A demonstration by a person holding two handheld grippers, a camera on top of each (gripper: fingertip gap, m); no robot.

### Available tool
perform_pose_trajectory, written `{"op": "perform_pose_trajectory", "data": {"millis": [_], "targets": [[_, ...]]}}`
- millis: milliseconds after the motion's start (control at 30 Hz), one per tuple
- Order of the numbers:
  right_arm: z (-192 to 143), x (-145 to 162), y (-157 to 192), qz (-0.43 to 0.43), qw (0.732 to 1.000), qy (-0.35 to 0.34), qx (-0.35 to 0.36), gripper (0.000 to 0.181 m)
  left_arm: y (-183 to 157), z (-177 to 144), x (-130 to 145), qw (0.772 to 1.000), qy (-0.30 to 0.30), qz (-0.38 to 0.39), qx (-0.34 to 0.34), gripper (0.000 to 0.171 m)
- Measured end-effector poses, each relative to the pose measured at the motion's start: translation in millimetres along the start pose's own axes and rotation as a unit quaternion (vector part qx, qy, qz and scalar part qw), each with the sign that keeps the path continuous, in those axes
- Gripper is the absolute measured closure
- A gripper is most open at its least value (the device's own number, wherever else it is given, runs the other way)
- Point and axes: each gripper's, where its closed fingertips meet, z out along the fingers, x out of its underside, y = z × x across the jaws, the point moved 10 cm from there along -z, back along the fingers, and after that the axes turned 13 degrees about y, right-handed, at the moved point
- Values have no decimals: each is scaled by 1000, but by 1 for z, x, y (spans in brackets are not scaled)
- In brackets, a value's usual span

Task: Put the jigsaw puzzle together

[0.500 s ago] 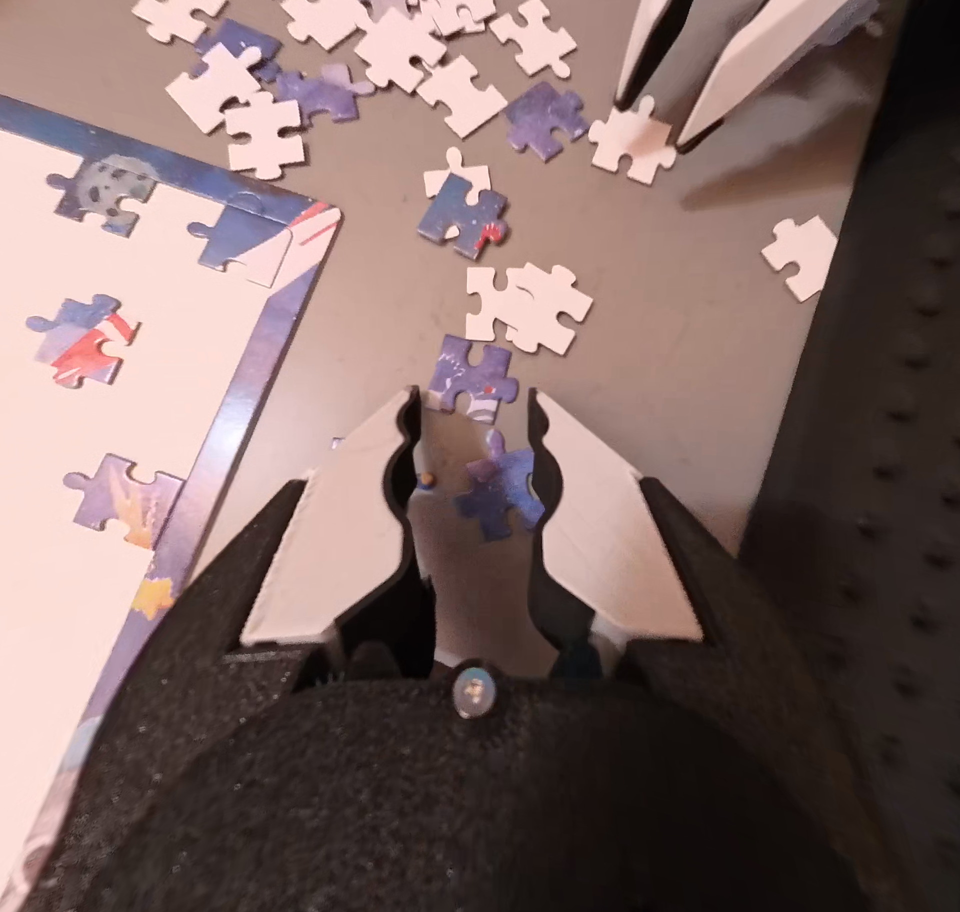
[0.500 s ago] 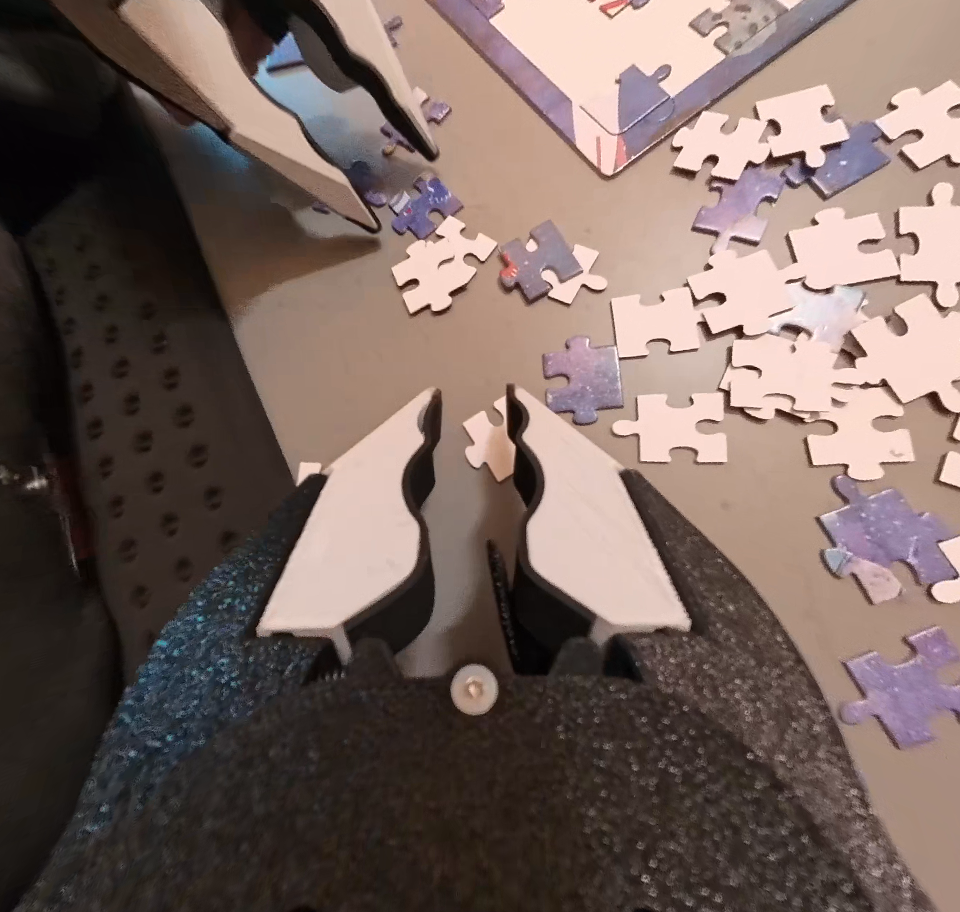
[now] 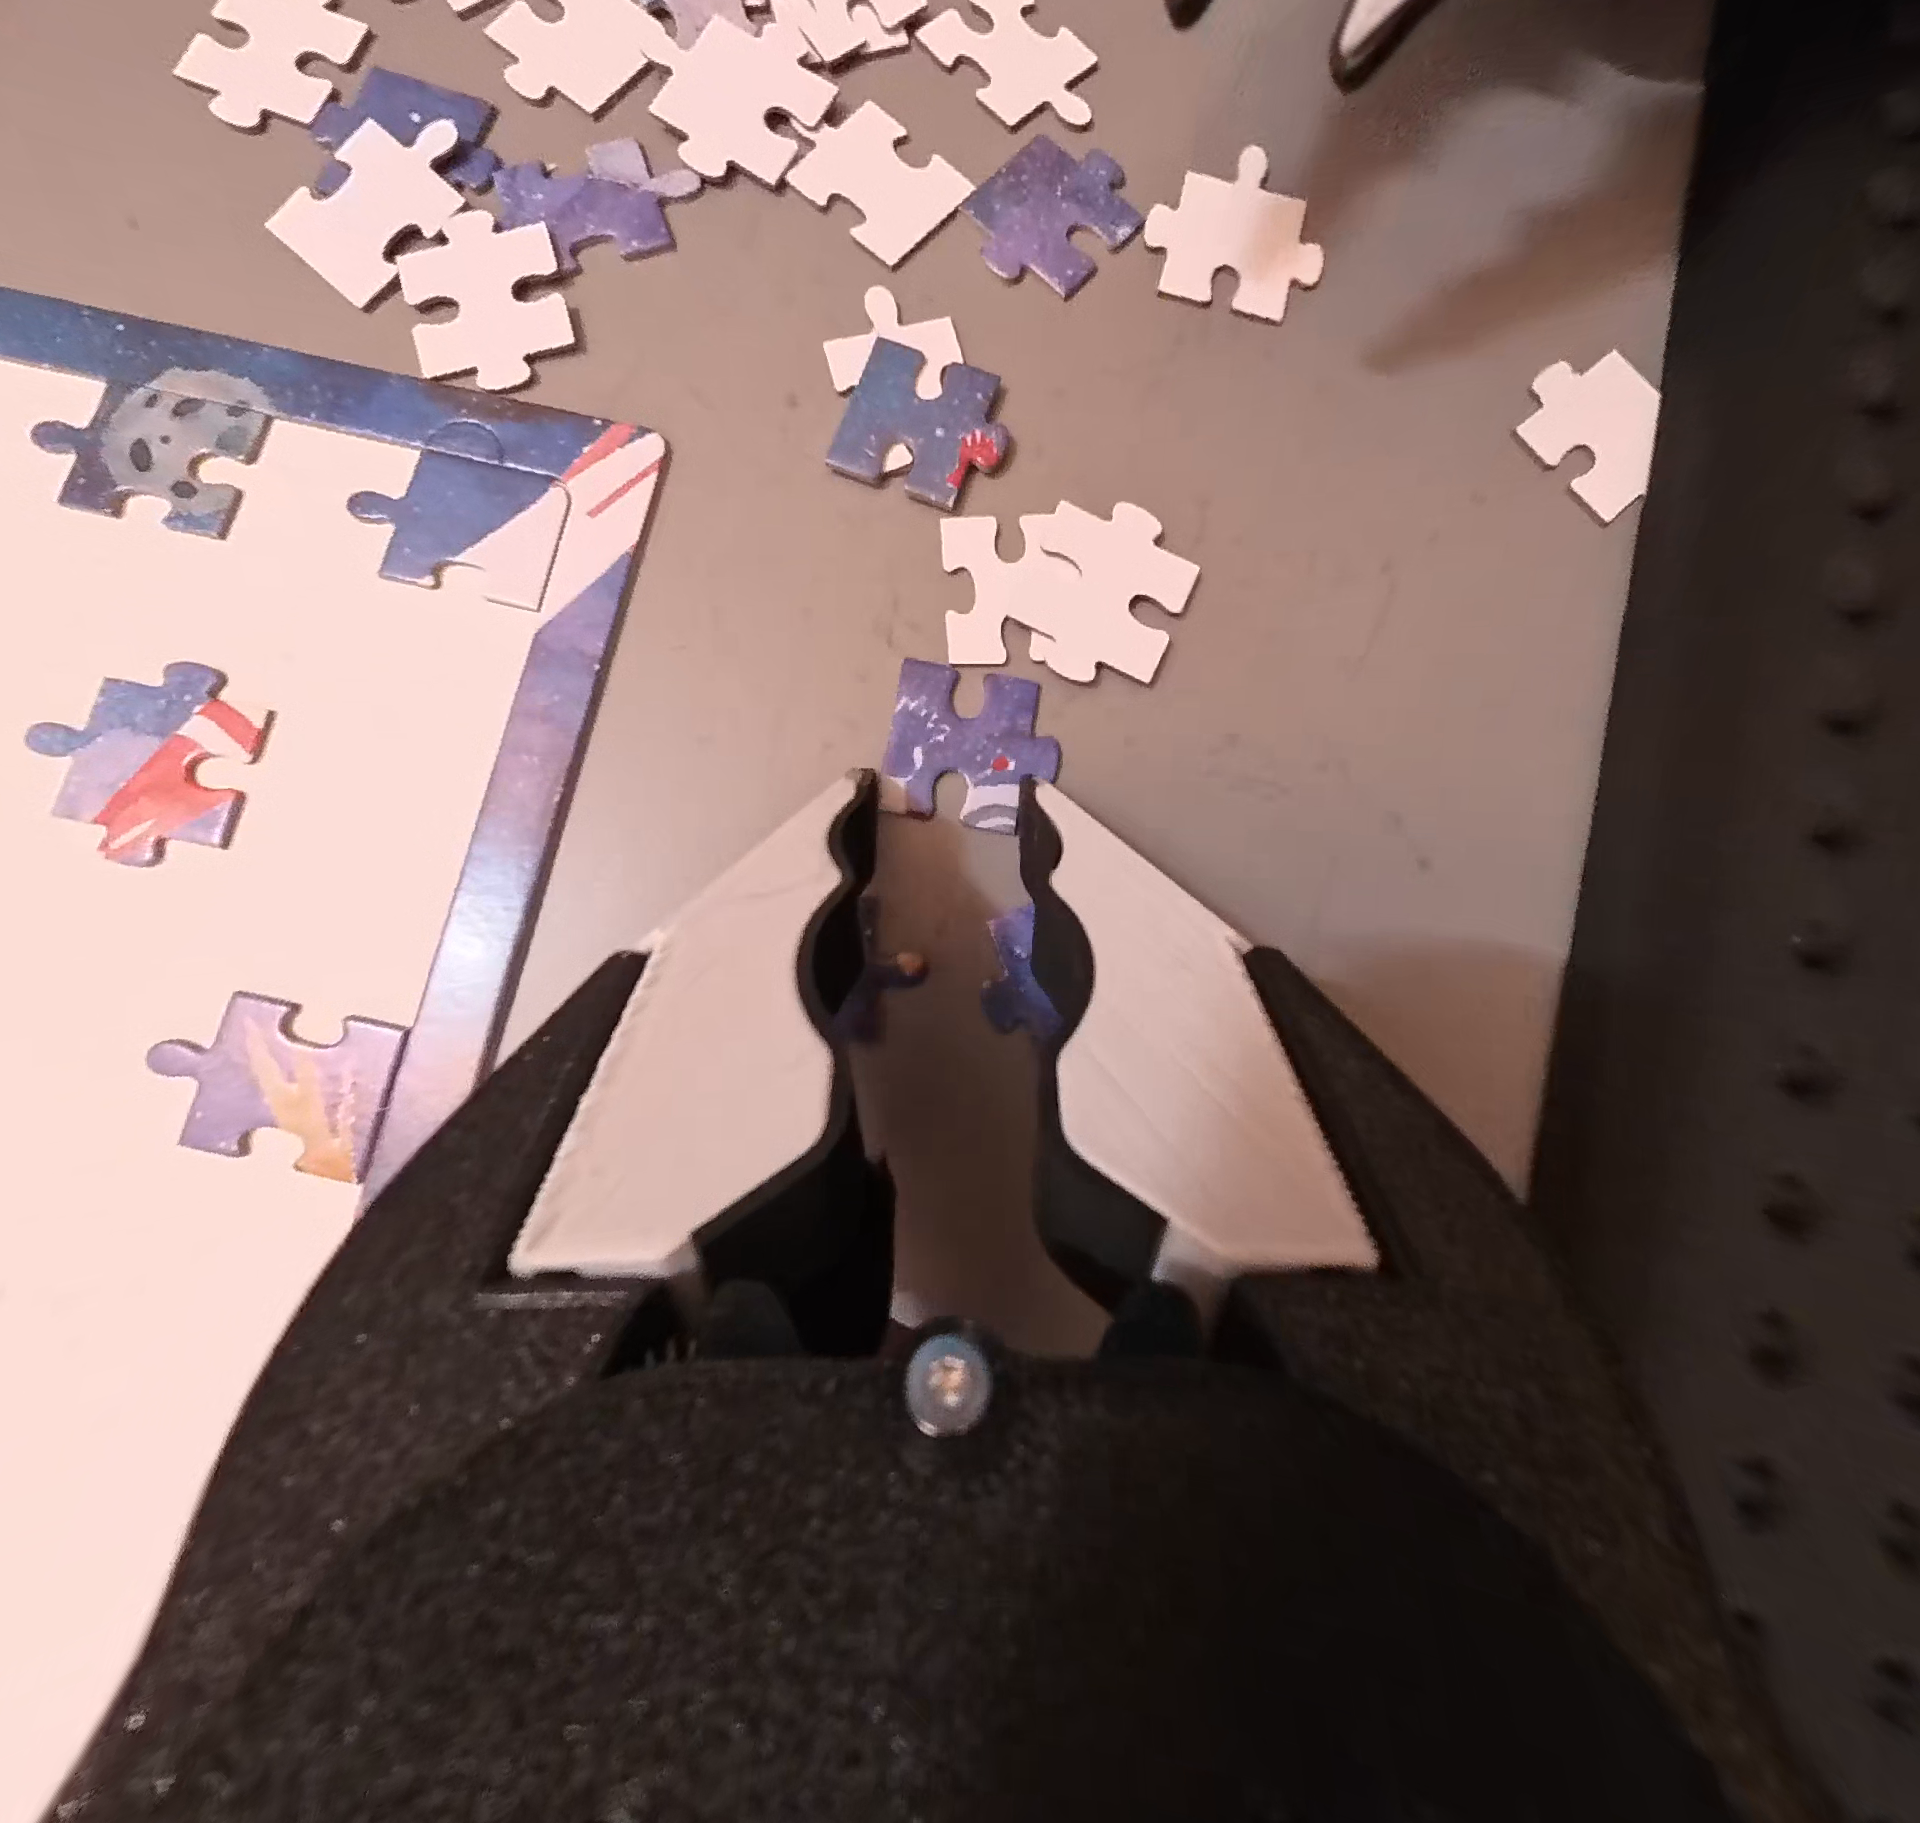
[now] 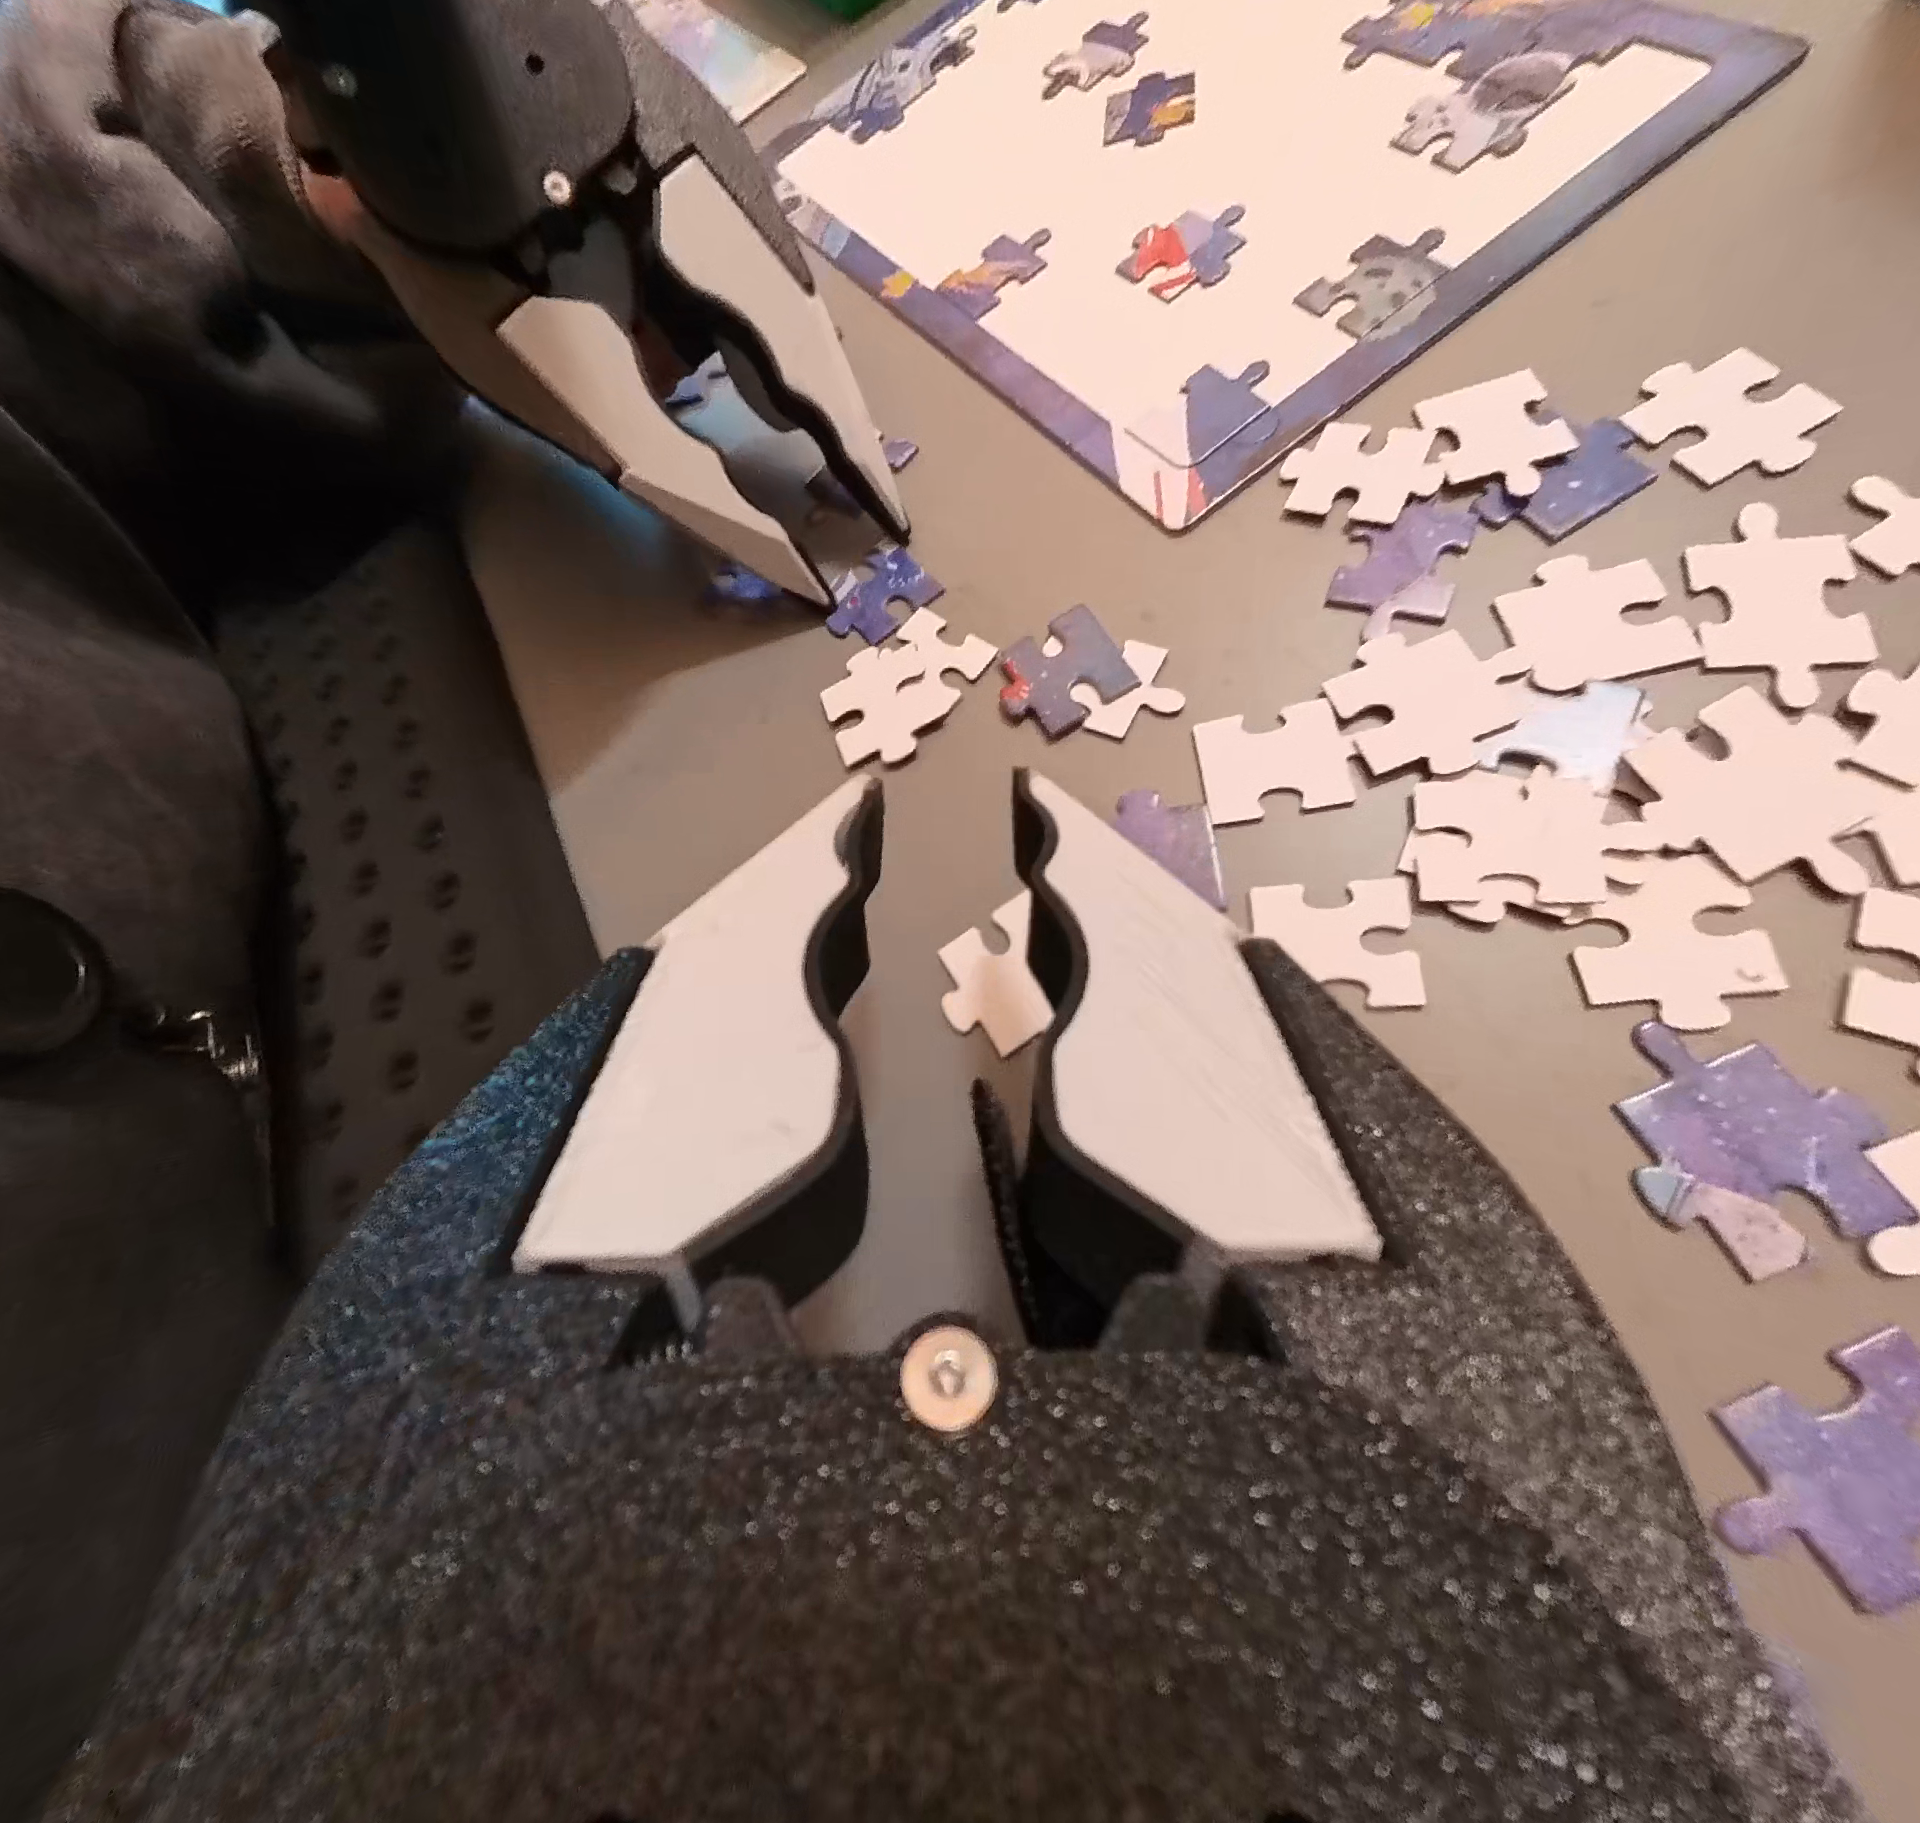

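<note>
While the left gripper (image 3: 951, 786) hovered low over the grey table (image 3: 748, 568), its fingers stood apart with nothing between them, and a blue puzzle piece (image 3: 971, 739) lay flat just beyond the tips, its notch turned back toward them. A second blue piece (image 3: 1018, 984) showed partly under the right-hand finger, and how it pointed could not be told. To the left lay the puzzle board (image 3: 540, 734), its near corner pointing toward the loose pieces, with a few pieces already set on its pale inside: one with red (image 3: 156, 760), one with a grey moon (image 3: 156, 454), one in the corner (image 3: 488, 506). The right gripper (image 4: 948, 807) was likewise spread and held nothing; a white face-down piece (image 4: 987, 984) lay on the table beneath it, tucked partly under its right finger. A scatter of white and purple pieces (image 4: 1621, 734) spread to the right. A perforated black mat (image 4: 374, 838) edged the table, beside dark grey fabric (image 4: 125, 423).
</note>
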Motion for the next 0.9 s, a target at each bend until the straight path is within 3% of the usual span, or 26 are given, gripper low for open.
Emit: {"op": "perform_pose_trajectory", "data": {"millis": [167,300,533,733,900], "targets": [[3,-11,-5,7,1000,-18,18,157,-1,-2,-1,999,-14,-35,-37,145],[11,-25,-9,46,997,-44,32,157,3,-18,-10,988,-81,-90,-97,145],[30,-64,-7,130,981,-133,-52,149,6,-61,-41,931,-252,-190,-184,145],[36,-97,-4,210,932,-197,-218,153,-4,-63,-44,921,-260,-154,-246,145],[47,-106,-5,210,940,-168,-207,160,-8,-67,-37,917,-268,-152,-253,145]]}}
